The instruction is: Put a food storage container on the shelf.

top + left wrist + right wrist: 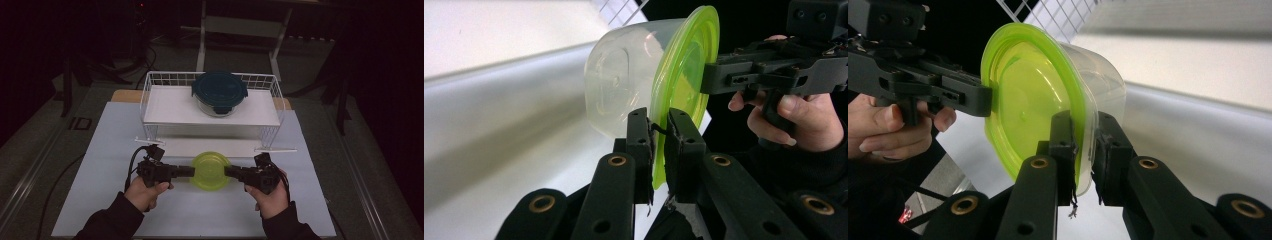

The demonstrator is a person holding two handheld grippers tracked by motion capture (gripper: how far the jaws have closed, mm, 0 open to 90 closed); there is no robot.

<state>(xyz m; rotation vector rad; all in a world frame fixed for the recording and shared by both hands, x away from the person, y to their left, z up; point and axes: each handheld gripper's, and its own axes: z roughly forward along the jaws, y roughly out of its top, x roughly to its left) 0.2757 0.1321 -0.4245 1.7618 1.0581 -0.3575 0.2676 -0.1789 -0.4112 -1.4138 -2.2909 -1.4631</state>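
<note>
Round clear plastic container with translucent lime-green lid [210, 171]: lid seated on the tub, tub empty as far as visible. Held level above the white table sheet, just in front of the white wire rack, lid facing up. Rim pinched at two opposite edges.

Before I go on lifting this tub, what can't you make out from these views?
- Clear tub under the green lid: the lid hides it in the high view, so its gap to the table can't be judged.
- Teal-lidded glass container on the wire rack: its contents are too dim to tell in the high view.
- Rack's lower shelf: the upper shelf covers it.
</note>
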